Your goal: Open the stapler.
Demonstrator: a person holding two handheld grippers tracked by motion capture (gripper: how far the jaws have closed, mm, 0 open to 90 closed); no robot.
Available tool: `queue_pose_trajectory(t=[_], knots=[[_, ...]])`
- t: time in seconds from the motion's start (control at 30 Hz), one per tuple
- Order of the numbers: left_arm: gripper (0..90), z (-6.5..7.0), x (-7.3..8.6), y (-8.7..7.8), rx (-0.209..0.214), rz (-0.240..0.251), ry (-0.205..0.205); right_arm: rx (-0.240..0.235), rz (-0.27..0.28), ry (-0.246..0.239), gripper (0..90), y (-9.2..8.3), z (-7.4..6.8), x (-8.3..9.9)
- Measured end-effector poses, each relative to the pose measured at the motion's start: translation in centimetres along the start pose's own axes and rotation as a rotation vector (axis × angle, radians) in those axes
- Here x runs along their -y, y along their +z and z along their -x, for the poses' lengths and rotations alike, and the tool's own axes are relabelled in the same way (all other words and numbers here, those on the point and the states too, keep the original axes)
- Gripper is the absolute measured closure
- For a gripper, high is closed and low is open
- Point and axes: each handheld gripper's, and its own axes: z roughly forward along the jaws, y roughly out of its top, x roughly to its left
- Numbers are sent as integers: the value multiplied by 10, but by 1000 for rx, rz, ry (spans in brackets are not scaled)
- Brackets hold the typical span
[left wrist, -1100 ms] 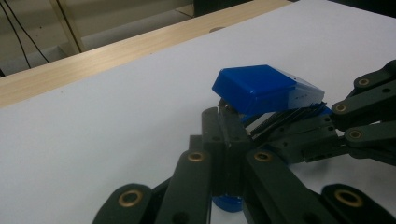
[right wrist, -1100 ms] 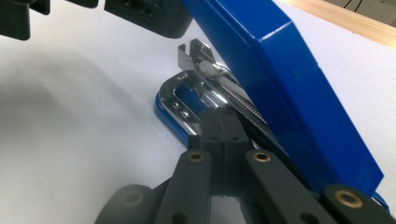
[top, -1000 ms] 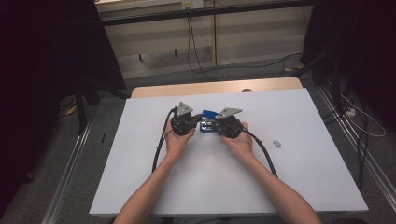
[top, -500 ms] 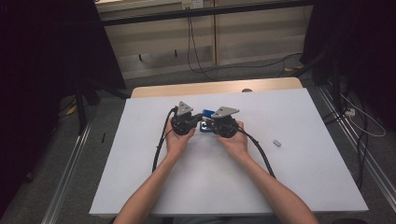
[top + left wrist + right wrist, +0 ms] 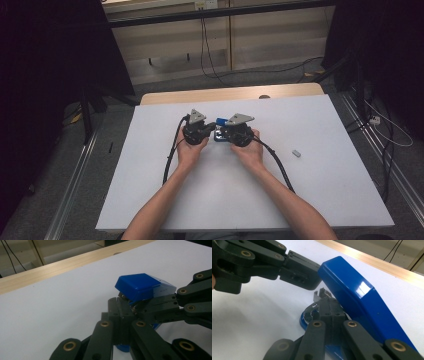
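Note:
A blue stapler (image 5: 219, 121) lies on the white table (image 5: 210, 200), its lid (image 5: 357, 297) tilted up off the base. My left gripper (image 5: 120, 306) is shut, and its tips rest against the lid's near end. My right gripper (image 5: 326, 306) is shut too, and its tips sit under the lid at the metal magazine (image 5: 320, 293). I cannot tell whether it pinches that metal. In the high view the left gripper (image 5: 211, 131) and the right gripper (image 5: 221, 134) face each other across the stapler, each in a hand.
A small grey piece (image 5: 297, 153) lies on the table to the right of the hands. A wooden strip (image 5: 230, 94) runs along the table's far edge. Cables trail from both grippers toward the near edge.
The right gripper has edged slightly left toward the stapler. The left gripper and the stapler stay where they were.

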Motion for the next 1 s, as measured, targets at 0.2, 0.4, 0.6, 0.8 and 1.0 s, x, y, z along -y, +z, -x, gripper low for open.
queue_pose_trajectory(t=[0.2, 0.4, 0.6, 0.8, 1.0], knots=[[900, 5, 0, 3, 9, -1, 20, 7, 12, 7, 900, -3, 2, -2], [900, 3, 1, 6, 3, 2, 14, 9, 7, 4, 900, -3, 2, -2], [900, 2, 1, 6, 10, 2, 23, 9, 8, 4, 900, -2, 2, -2], [900, 1, 2, 7, 9, -7, 43, 11, 8, 8, 900, -2, 3, -2], [900, 0, 4, 9, 14, -15, 34, 13, 11, 8, 900, -3, 3, -3]])
